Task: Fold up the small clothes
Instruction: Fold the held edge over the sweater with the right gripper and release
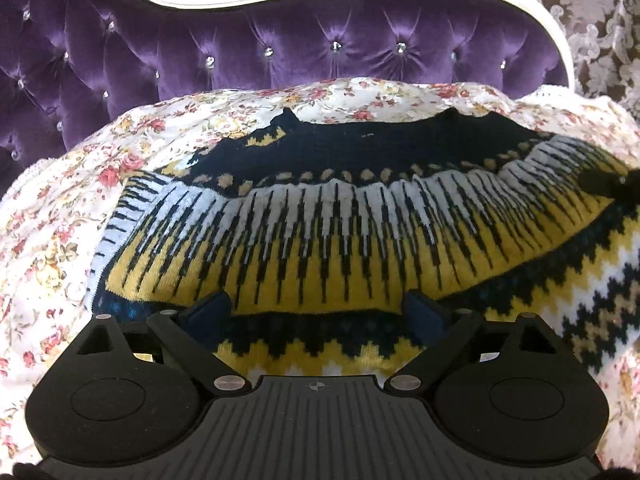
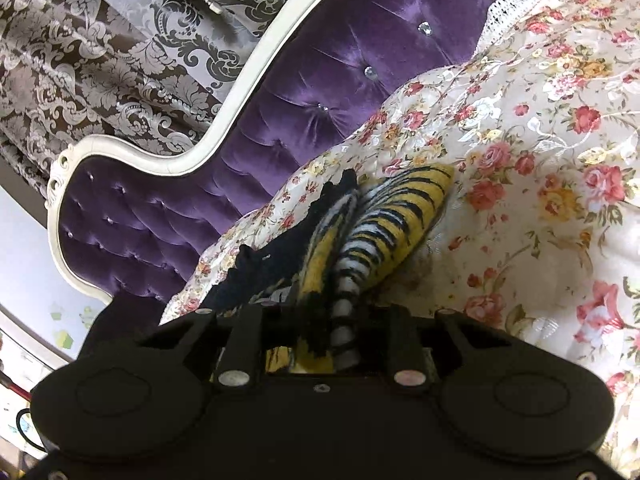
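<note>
left wrist view: left gripper (image 1: pixel 316 312) hovers spread wide over the knitted sweater (image 1: pixel 320 232), which lies on the floral bedspread (image 1: pixel 48 216). right gripper (image 2: pixel 328 320) pinches a bunched sweater fold; purple tufted headboard (image 1: pixel 280 40) beyond.

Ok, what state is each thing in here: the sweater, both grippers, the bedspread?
Patterned sweater: spread across the bed, one part bunched and lifted at the right gripper.
Left gripper: open, fingers wide apart over the sweater.
Right gripper: shut on a gathered fold of the sweater.
Floral bedspread: rumpled, lying under the sweater.
</note>
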Demonstrator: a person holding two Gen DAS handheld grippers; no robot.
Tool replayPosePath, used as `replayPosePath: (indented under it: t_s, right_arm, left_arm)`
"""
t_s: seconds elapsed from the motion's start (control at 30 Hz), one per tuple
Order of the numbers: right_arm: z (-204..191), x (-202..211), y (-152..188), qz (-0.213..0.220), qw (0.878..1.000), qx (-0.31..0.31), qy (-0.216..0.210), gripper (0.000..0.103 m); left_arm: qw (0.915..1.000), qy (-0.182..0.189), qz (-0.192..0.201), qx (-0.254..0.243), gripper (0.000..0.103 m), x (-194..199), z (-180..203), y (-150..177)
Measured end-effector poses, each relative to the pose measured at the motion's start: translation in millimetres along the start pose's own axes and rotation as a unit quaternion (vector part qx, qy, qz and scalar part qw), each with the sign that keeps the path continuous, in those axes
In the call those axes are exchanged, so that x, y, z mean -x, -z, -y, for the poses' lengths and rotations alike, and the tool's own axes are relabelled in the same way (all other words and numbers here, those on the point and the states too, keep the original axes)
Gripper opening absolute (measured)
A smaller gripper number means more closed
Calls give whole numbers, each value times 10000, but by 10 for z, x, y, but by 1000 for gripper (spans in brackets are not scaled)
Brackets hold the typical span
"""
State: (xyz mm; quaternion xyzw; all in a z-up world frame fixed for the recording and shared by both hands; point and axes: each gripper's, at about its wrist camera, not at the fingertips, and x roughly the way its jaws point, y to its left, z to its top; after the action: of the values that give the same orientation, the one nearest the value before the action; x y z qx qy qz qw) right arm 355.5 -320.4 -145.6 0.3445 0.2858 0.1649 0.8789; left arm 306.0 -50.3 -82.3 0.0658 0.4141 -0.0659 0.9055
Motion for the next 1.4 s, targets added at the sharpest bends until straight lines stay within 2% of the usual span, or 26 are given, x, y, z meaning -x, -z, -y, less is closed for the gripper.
replayPosePath:
  t_s: [0.17,0.33,0.4,0.47,0.6,0.73,1.03,1.07,1.1,1.23,1.3,1.37,1.4]
  right_arm:
    - [-35,19,31,97,9998,103,143,33]
    - [-39,-36,99,75,9982,151,582,33]
    - [-40,-41,96,62,9976,97,682,33]
    - [-92,-37,69,31,9966,109,817,33]
    - [-389,-31,9,6,9930,431,1097,33]
    - [-803,-44,-71,-5,9903,762,1162,33]
    - [-1725,-433,-13,-243,9880,1339,733,30]
    - [-1811,-501,15,-292,9876,1387,668,24]
    - [-1896,-585,51,-376,9875,1427,552,8]
    - [-2159,-913,221,-736,9840,1599,276,8]
    - [-2231,-1004,292,-796,9833,1624,194,15]
    - [-2250,-1028,348,-867,9801,1770,246,15]
    - [-2262,-1009,381,-844,9772,1916,345,24]
  left_arm:
    - [9987,225,122,447,94,135,-171,27]
    - [9967,-91,234,777,94,226,-470,182]
    - [9968,-104,172,770,94,173,-553,257]
    - [9969,5,279,730,94,162,-585,336]
    - [9976,4,416,545,94,190,-543,385]
    - [9958,218,485,743,94,283,-633,374]
    - [9823,295,799,1666,94,393,-1022,266]
    - [9799,307,848,1779,94,409,-1072,264]
    - [9778,314,886,1872,94,426,-1114,263]
    - [9720,273,947,2133,94,438,-1258,296]
    - [9696,347,896,2250,94,415,-1323,318]
    - [9678,390,863,2332,94,401,-1365,325]
    - [9674,396,874,2344,94,403,-1371,327]
